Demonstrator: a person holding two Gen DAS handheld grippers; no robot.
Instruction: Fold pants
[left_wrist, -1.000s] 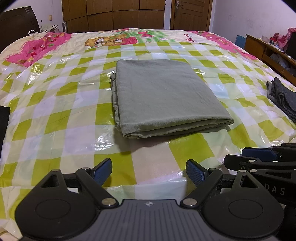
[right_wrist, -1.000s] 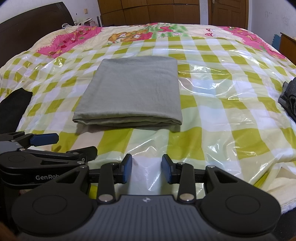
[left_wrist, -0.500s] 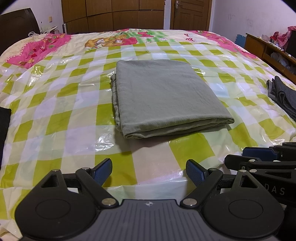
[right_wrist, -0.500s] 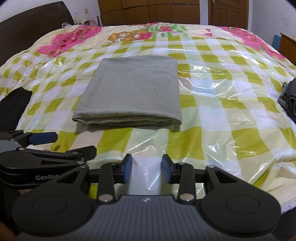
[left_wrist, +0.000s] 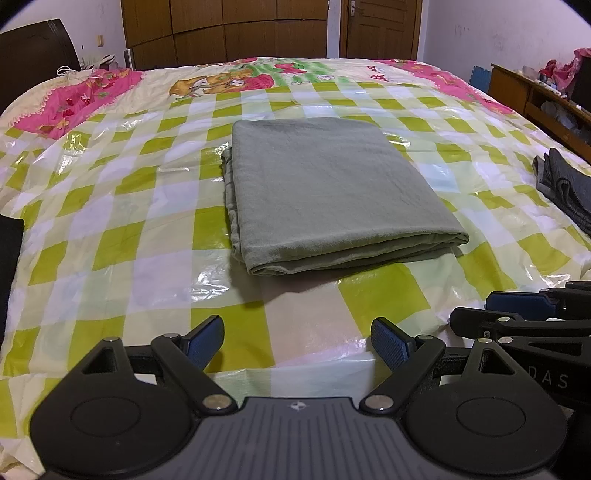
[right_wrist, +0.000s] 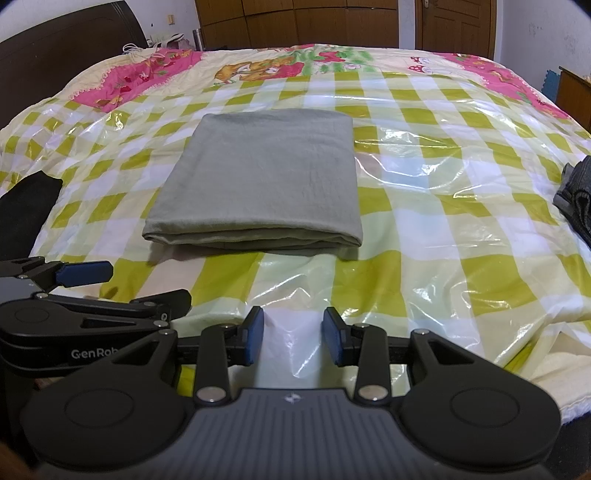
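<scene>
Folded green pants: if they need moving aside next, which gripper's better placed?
Marginally left. The left gripper stands open wide, facing the folded green pants. The right gripper is open narrower, nearer their right corner. Both empty and short of the cloth.

Left gripper (left_wrist: 297, 341) and right gripper (right_wrist: 293, 341): matte black linkage arms, silver pivot screws, blue ribbed finger pads (right_wrist: 253, 339), grey ridged body, white lettering.

Open checked bedspread (left_wrist: 110, 236) lies bare between both grippers and the folded pants (left_wrist: 332, 192) at twelve o'clock. Grey clothes (left_wrist: 565, 192) crowd the bed's edge at three o'clock, a dark cloth (right_wrist: 29, 210) at nine. Wide clear lanes flank the pants on both sides.
</scene>
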